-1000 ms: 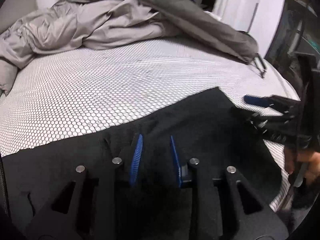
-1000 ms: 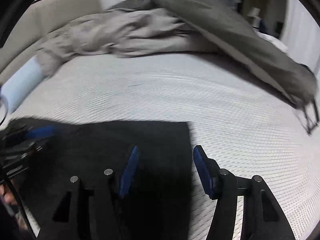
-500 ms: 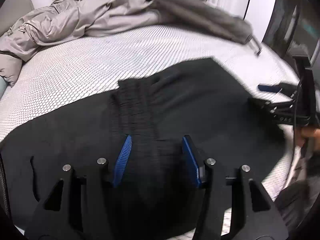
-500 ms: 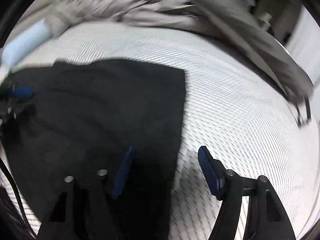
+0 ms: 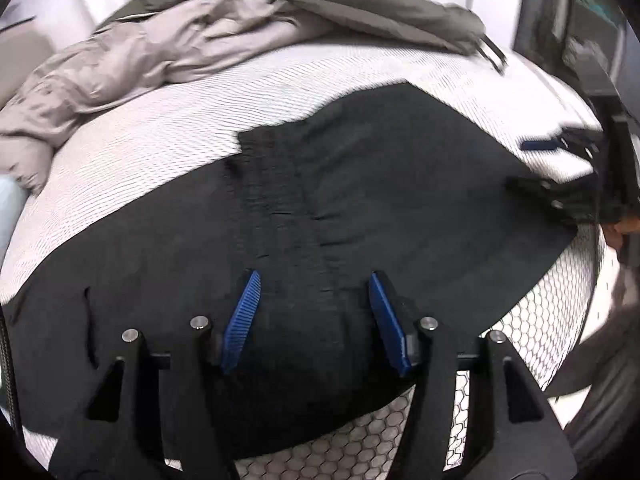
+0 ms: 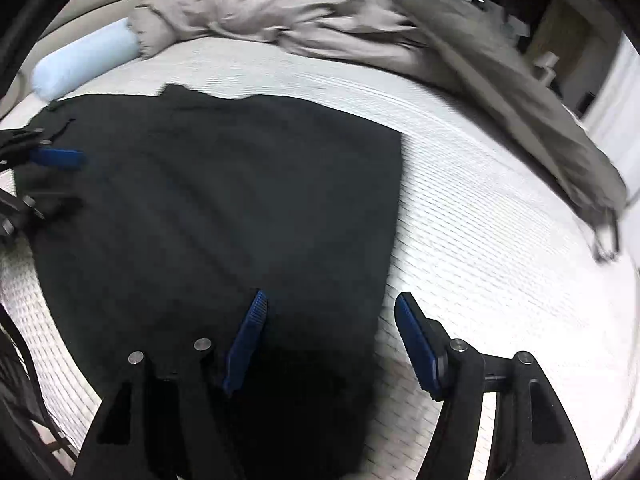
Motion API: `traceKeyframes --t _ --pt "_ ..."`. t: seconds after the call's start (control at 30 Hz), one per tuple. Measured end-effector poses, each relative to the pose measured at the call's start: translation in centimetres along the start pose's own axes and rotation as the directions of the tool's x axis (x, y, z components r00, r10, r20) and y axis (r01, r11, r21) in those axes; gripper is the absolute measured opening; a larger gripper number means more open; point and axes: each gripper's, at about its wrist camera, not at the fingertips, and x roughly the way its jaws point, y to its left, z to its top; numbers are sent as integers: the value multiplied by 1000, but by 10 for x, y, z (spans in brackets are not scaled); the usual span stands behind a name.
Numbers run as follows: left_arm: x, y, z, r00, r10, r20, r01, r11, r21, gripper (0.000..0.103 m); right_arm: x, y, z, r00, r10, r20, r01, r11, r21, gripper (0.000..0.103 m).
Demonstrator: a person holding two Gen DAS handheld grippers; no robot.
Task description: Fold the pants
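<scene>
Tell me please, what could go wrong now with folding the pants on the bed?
1. The left gripper is opening over the waistband with nothing pinched; the pants may stay bunched there.
2. The right gripper straddles the pants' edge, open; closing may also catch the bed cover.
3. The grey duvet lies close behind and could snag a swung fold.

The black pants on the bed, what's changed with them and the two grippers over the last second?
Both grippers have drawn back toward the near edge, so far more of the black pants shows, lying flat on the bed. The left gripper let go; its jaws are opening, fabric below them, ungripped. The right gripper widened slightly, astride the pants' edge. The grey duvet and blue bolster stayed put.
</scene>
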Motion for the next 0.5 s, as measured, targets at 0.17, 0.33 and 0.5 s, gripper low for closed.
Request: traceKeyframes --t 0.17,0.33,0.5 --pt "-13 -19 2 992 -103 76 103 995 -5 54 -30 15 6 992 106 74 -109 993 41 66" --pt "12 -41 -8 995 -98 -30 101 989 108 54 -12 59 7 989 151 4 -151 987 -47 66" --pt "-6 -11 -25 991 -136 -16 137 988 74 54 -24 1 -38 995 95 -17 -94 993 72 66"
